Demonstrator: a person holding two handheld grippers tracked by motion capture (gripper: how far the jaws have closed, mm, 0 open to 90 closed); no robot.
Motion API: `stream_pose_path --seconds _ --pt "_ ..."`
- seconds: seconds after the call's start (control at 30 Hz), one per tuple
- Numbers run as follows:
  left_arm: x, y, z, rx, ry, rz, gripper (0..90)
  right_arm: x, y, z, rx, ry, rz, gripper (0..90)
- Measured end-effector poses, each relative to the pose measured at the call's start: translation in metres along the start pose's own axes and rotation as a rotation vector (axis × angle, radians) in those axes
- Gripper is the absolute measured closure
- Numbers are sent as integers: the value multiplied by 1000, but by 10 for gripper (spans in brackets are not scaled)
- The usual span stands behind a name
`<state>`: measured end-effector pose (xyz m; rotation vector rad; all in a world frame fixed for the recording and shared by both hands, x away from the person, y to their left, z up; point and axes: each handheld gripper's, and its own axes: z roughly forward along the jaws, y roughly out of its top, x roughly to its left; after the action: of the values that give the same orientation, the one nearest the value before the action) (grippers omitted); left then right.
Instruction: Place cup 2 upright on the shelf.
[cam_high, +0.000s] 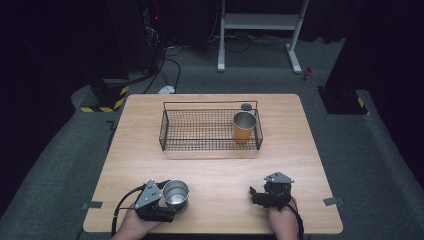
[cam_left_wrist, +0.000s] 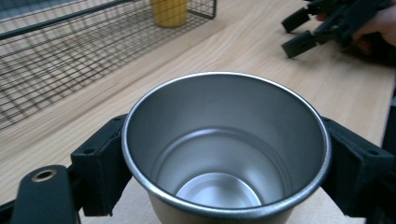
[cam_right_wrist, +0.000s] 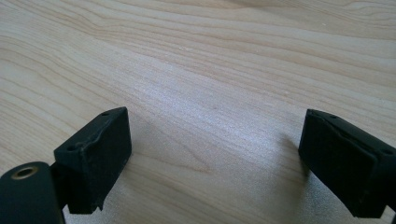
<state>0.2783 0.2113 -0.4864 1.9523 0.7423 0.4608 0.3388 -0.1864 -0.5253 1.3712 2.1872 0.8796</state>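
Steel cup (cam_high: 175, 194) stood on the worktop (cam_high: 220, 170), well short of the wire basket (cam_high: 210, 129), clamped between the left gripper (cam_high: 167, 200) jaws. Right gripper (cam_high: 256, 194) jaws gaped empty. Likely next: lift it into the basket beside the yellow cup (cam_high: 244, 127).

A lab or test studio: black curtains all round, grey carpet, cables (cam_high: 167, 62) trailing across the floor, hazard-striped blocks (cam_high: 107, 97) and a white stand frame (cam_high: 260, 30) behind the lone wooden table (cam_high: 215, 175).

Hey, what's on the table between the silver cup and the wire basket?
Nothing: in the high view, bare wood runs from the silver cup in the left gripper to the wire basket.
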Motion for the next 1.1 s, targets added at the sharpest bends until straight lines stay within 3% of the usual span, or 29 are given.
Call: stream_pose_path --seconds 0.2,0.4,0.57,0.63,0.87,1.1 --pt "5 2 -2 -16 20 -19 152 0 0 0 0 0 0 93" --pt "12 8 5 -19 26 -73 152 -1 1 1 1 8 -6 93" --pt "15 14 12 10 96 -40 153 -1 1 1 2 16 -16 94" --pt "17 17 13 1 113 -63 153 -2 2 2 1 20 -14 95" --pt "24 38 10 -37 159 -79 154 -2 2 2 -1 23 -22 94" --pt "38 60 8 -79 157 -114 155 -2 2 2 0 24 -21 95"
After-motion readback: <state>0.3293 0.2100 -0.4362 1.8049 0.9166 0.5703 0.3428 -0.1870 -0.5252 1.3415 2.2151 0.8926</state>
